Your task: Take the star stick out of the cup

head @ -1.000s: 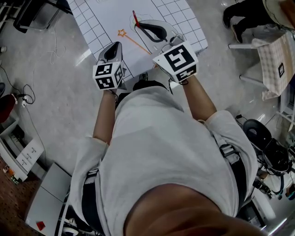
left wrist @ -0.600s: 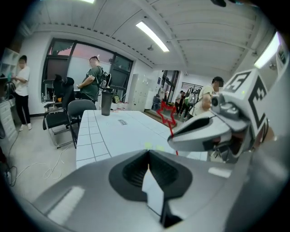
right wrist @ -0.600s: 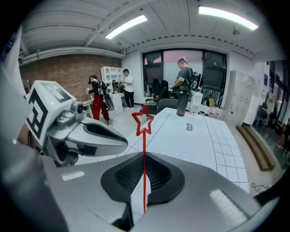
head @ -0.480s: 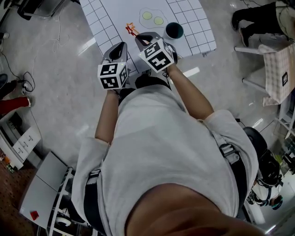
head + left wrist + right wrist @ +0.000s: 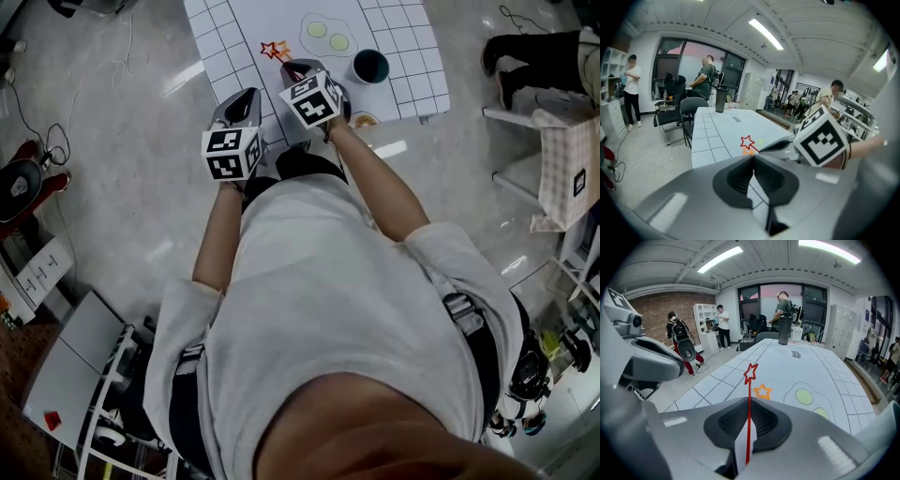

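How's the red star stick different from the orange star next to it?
The red star stick is between the right tool's opening jaws; the orange star lies loose on the table. Red's shaft shows; orange's is hidden behind the tool. Both are outline stars.

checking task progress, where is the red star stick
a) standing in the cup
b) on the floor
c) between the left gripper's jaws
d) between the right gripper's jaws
d: the red star stick stands between the jaws of the right gripper, which are opening, away from the cup.
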Tool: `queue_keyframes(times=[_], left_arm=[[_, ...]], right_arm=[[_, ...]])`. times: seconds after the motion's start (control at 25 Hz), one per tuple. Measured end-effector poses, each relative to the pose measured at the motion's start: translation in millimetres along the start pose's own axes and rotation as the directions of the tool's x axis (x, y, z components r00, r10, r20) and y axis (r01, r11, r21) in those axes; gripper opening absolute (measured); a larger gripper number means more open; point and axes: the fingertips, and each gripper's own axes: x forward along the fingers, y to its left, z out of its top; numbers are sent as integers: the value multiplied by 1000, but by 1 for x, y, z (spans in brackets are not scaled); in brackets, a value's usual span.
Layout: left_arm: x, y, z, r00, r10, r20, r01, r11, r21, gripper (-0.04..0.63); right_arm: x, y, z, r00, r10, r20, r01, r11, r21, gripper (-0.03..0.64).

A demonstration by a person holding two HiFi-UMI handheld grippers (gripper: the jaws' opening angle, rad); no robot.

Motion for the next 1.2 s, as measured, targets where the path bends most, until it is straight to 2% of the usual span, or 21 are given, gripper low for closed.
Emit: queue_keyframes(times=[0.2,0.32,0.52,0.68,0.8,0.92,1.04,1.2], left_arm=[[-3,3,-4,1000,10,-14,-10,1000,-3,3],[-5,2,-2,1000,6,-15,-6,1000,2,3],[-14,-2,9,1000,-11,24,11,1000,12,3],[-26,-5,22,995,-30,91,29,999,20,3],[-42,-10,30,991,-47,124,43,998,36,3],[-61,-18,43,984,-77,163,65,995,82,3],[-84,-28,57,969,-115,218,87,987,134,3],[-113,-53,63,945,-198,261,154,971,182,3]], right_arm=[[9,-2,-11,1000,-7,-16,7,1000,-16,30],[1,-3,-6,1000,-20,16,21,999,-30,89],[-29,-2,14,991,-54,124,54,999,1,35],[-61,4,31,970,-93,223,83,995,54,0],[-97,12,45,946,-133,294,106,989,104,-2],[-137,20,60,912,-181,368,122,977,177,-2],[-177,33,77,867,-238,438,164,966,200,-2],[-226,60,87,794,-332,510,258,942,213,-2]])
